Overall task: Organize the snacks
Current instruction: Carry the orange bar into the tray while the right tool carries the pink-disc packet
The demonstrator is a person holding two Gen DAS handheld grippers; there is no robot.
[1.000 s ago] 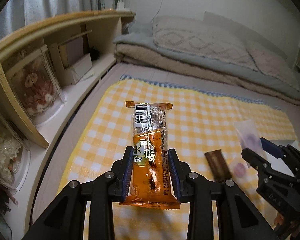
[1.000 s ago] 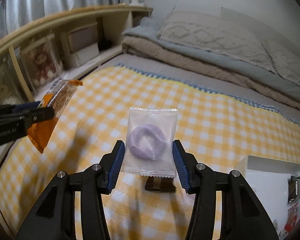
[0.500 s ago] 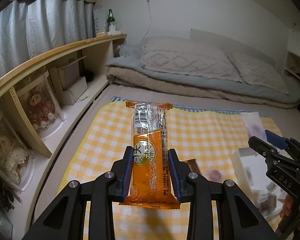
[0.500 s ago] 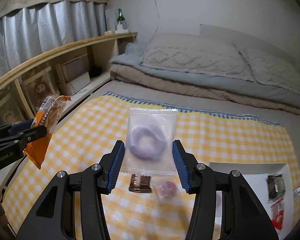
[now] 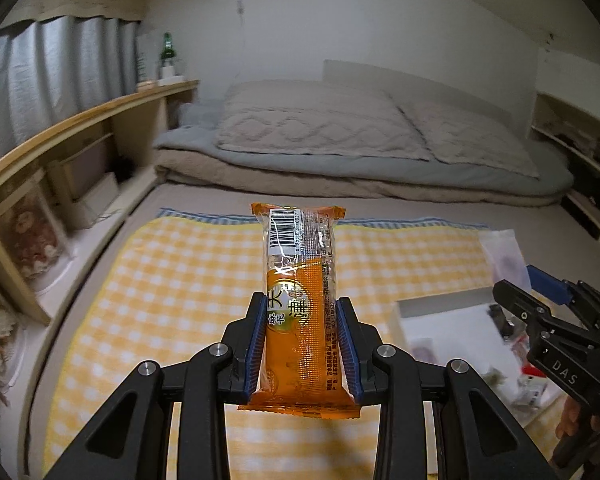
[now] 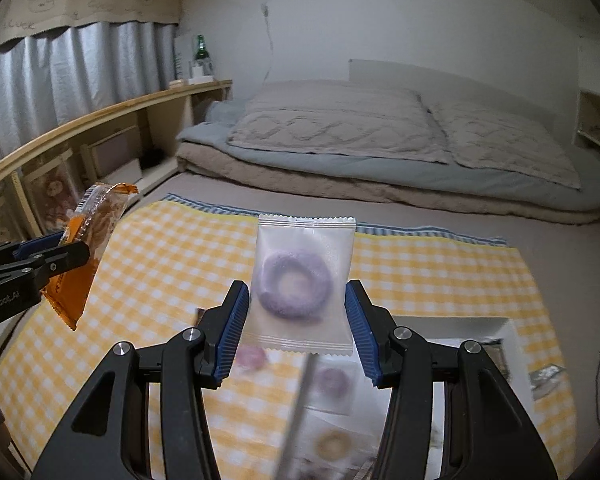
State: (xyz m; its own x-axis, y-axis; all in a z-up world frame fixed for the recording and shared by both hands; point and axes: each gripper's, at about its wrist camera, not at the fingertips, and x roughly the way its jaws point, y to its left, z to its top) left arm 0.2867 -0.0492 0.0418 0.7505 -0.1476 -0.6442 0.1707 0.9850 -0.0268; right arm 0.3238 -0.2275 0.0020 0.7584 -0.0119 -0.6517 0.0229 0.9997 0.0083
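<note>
A: Orange wrapper?
B: The orange snack bar (image 5: 300,308) stands pinched upright in the left tool (image 5: 303,344).
A: And the right tool (image 6: 298,322)?
B: Pinching a clear pouch (image 6: 305,282) with a purple ring; beneath it, a white box (image 6: 496,330) on the yellow checked cloth (image 6: 440,276).

Dim, even indoor light with a greenish cast; fisheye edges bend and darken, and the lower right looks motion-blurred.

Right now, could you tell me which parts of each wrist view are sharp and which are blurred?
Left wrist view: the orange snack packet is sharp; the white box smears. Right wrist view: the purple ring packet is crisp; the snacks below it blur; the shelf bows under fisheye distortion.
</note>
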